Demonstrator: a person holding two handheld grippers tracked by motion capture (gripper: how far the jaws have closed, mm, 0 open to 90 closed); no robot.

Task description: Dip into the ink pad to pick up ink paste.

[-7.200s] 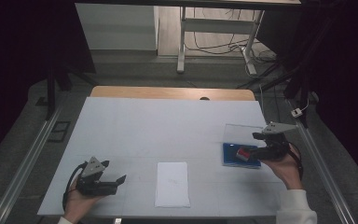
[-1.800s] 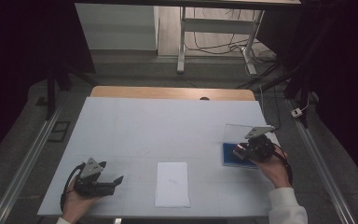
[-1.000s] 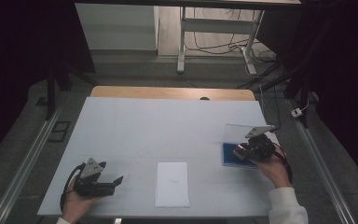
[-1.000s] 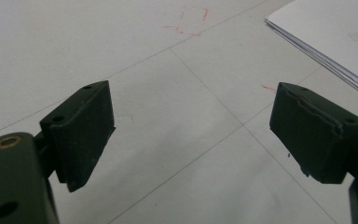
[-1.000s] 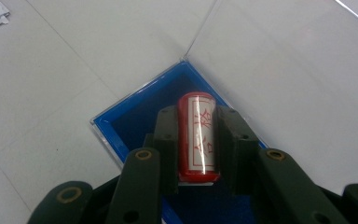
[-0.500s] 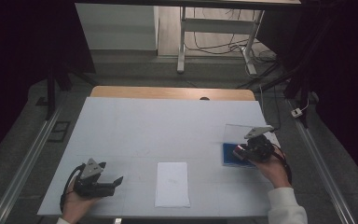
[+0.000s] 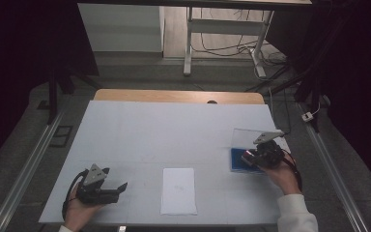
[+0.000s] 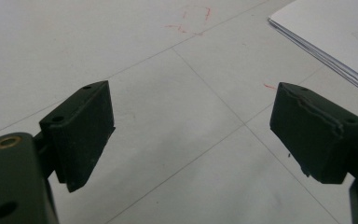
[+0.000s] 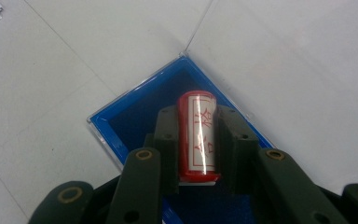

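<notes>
Red and white, the small cylinder sits clamped between the pads of the right claw, held over the blue tray of a clear-lidded box near the right edge of the white surface. The left claw rests open and empty near a paper stack.

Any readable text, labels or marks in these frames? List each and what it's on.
Red cylinder: red characters on its white face, stylised, not readable.
Paper stack: faint print, too small to read.
Table: red pen scribbles, no legible word.
Blue tray: no text.
</notes>
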